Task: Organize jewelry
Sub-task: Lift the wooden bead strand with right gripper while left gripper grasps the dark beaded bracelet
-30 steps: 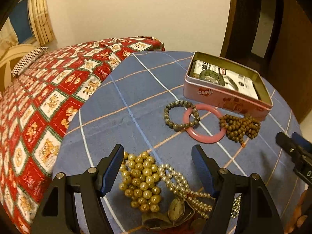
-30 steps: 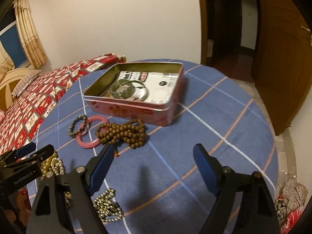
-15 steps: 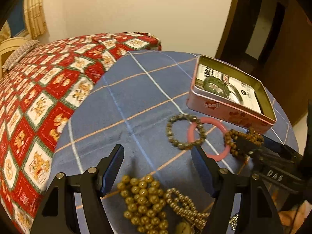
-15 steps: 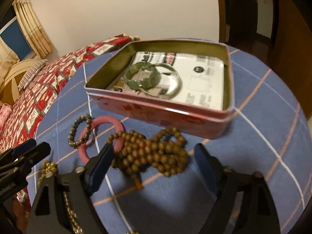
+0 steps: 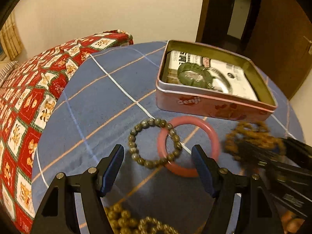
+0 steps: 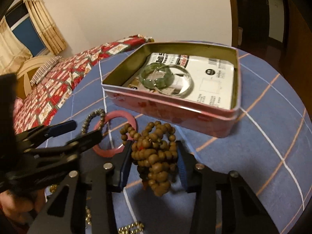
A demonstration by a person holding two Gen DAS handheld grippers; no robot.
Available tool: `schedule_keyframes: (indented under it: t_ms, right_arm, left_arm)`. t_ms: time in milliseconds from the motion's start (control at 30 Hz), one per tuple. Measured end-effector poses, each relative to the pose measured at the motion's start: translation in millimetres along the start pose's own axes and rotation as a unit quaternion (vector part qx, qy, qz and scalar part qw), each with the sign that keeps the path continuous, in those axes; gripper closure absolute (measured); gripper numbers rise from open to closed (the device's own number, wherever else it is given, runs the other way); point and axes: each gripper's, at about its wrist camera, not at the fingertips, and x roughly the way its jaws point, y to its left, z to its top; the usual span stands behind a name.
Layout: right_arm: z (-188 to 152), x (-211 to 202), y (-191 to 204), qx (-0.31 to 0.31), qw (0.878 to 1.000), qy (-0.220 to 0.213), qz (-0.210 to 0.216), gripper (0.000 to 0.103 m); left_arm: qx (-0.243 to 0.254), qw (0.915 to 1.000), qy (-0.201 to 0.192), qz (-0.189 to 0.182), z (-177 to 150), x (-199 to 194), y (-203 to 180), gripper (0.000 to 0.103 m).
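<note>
Right gripper (image 6: 154, 163): jaws just closing, now clamped on brown beads (image 6: 154, 156), bunched just before pink tin (image 6: 175, 115). Left gripper (image 5: 158, 167): jaws wide, empty, over grey bracelet (image 5: 136, 150) and pink bangle (image 5: 212, 134) on bench (image 5: 109, 97).

The round surface (image 5: 117, 89), under a blue checked cloth, carries an open pink tin (image 5: 212, 105), a grey bead bracelet (image 5: 134, 150) overlapping a pink bangle (image 5: 212, 136), and gold bead strands (image 5: 120, 218) at the near edge.
</note>
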Motion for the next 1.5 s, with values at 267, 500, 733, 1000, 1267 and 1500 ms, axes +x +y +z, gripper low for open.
schedule_keyframes:
  t_ms: [267,500,733,1000,1267,1500]
  right_arm:
    - [7.2,-25.1,-5.1,0.015,0.999,-0.036,-0.008,0.058]
    - [4.9,-27.7,-1.8,0.019,0.999,-0.041,-0.007,0.058]
    - [1.7,-45.8,-4.2,0.031,0.998,-0.061,-0.01,0.058]
    - [-5.0,-61.3,0.7,0.028,0.997,-0.071,-0.017,0.058]
    - [-8.6,-61.8,-4.9,0.038,0.997,-0.066,-0.018,0.058]
    - [-4.8,-56.5,-17.0,0.054,0.996,-0.062,-0.018,0.058]
  left_arm:
    - [0.004,0.9999,0.005,-0.013,0.8,7.3,1.0,0.061]
    - [-0.032,0.9973,-0.014,-0.064,-2.4,-7.7,14.1,0.089]
    - [-0.047,0.9933,-0.058,-0.088,-10.3,-43.4,17.5,0.089]
    - [-0.025,0.995,-0.065,-0.071,-14.6,-55.7,9.9,0.089]
    - [0.03,0.9958,-0.053,-0.067,0.1,-37.9,-17.7,0.043]
    - [0.049,0.9977,-0.022,-0.04,11.6,-4.9,-24.6,0.043]
